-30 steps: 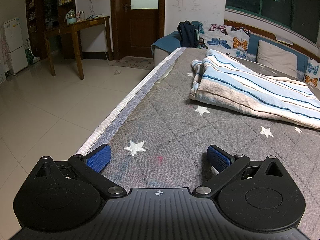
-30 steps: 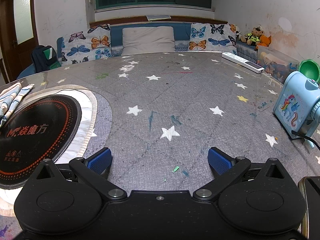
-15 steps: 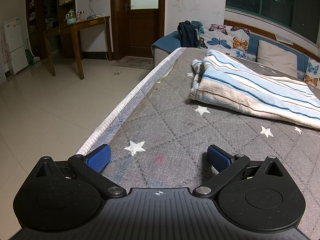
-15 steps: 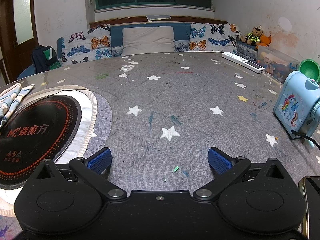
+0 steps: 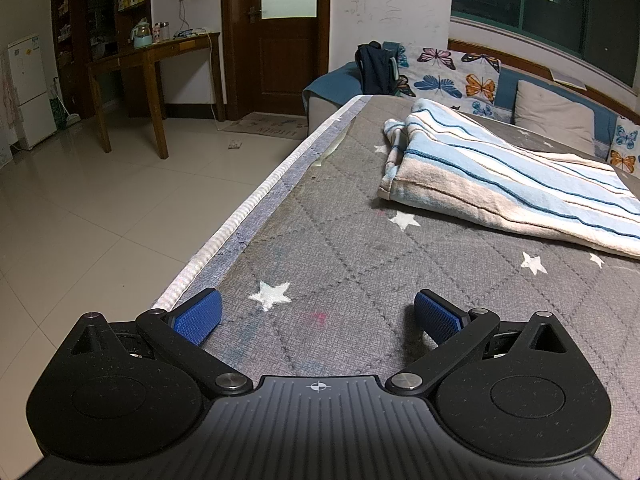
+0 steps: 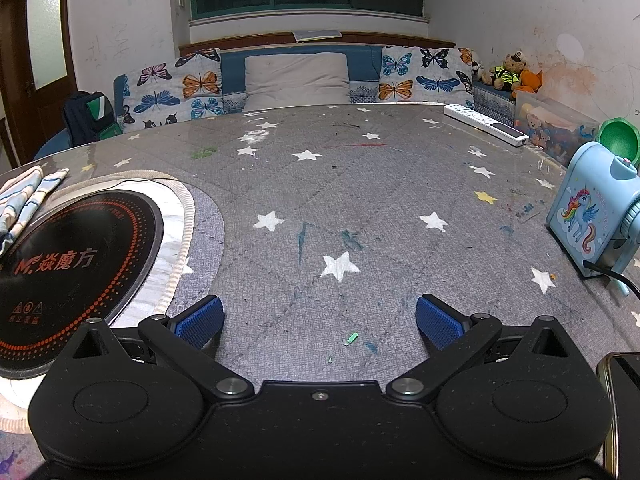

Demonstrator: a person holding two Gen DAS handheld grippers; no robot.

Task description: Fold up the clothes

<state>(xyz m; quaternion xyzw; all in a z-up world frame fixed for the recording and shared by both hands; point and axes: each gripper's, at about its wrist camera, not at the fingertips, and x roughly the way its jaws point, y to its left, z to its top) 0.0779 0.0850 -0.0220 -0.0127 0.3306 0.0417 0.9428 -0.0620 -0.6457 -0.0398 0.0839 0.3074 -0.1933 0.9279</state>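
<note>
A blue, white and beige striped garment lies loosely bunched on the grey star-patterned table, ahead and to the right of my left gripper. That gripper rests low near the table's left edge, open, with nothing between its blue pads. In the right wrist view only a corner of the striped garment shows at the far left. My right gripper sits open over bare tabletop, well away from the cloth.
A black round induction cooktop is set into the table left of my right gripper. A blue unicorn pencil sharpener with a cable, a white power strip and a dark object at the lower right stand on the right. The table edge drops to tiled floor.
</note>
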